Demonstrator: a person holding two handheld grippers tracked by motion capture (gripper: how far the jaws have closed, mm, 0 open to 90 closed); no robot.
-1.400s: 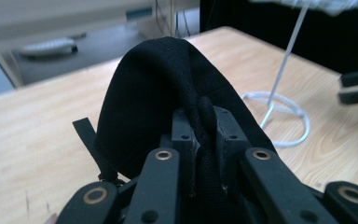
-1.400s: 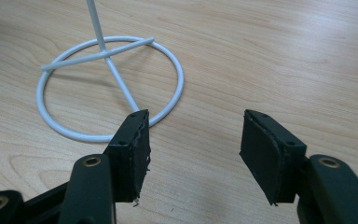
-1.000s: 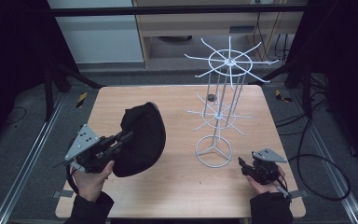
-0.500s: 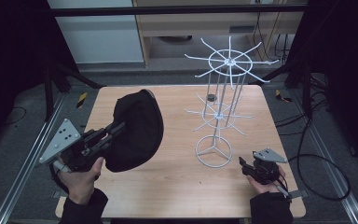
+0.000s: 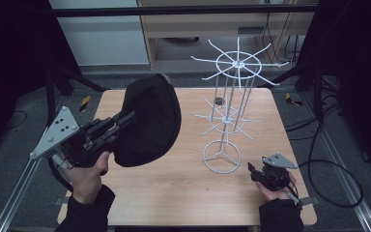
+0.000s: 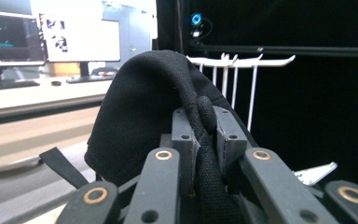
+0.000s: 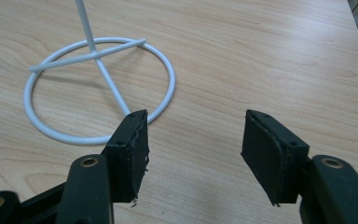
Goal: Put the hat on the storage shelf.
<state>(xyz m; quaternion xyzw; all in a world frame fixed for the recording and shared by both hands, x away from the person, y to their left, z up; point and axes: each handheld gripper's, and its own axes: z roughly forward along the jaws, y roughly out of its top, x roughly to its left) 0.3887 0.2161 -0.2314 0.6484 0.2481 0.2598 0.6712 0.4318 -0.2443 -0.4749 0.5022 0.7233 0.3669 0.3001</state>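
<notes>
A black cap (image 5: 147, 121) hangs in the air over the left half of the table, held by its rim in my left gripper (image 5: 125, 118), which is shut on it. In the left gripper view the cap's rim (image 6: 200, 116) is pinched between the two jaws, and white hooks (image 6: 235, 61) of the rack stand behind it. The white wire rack (image 5: 227, 111) stands upright at the table's middle right. My right gripper (image 5: 252, 170) rests low near the front right edge, open, just short of the rack's ring base (image 7: 98, 88).
A small dark object (image 5: 218, 101) lies on the wooden table (image 5: 174, 193) behind the rack. Metal frame rails run along both sides of the table. Cables lie on the floor to the right.
My left gripper has lifted the cap higher and carried it up and towards the far side. The right gripper has stayed still.
</notes>
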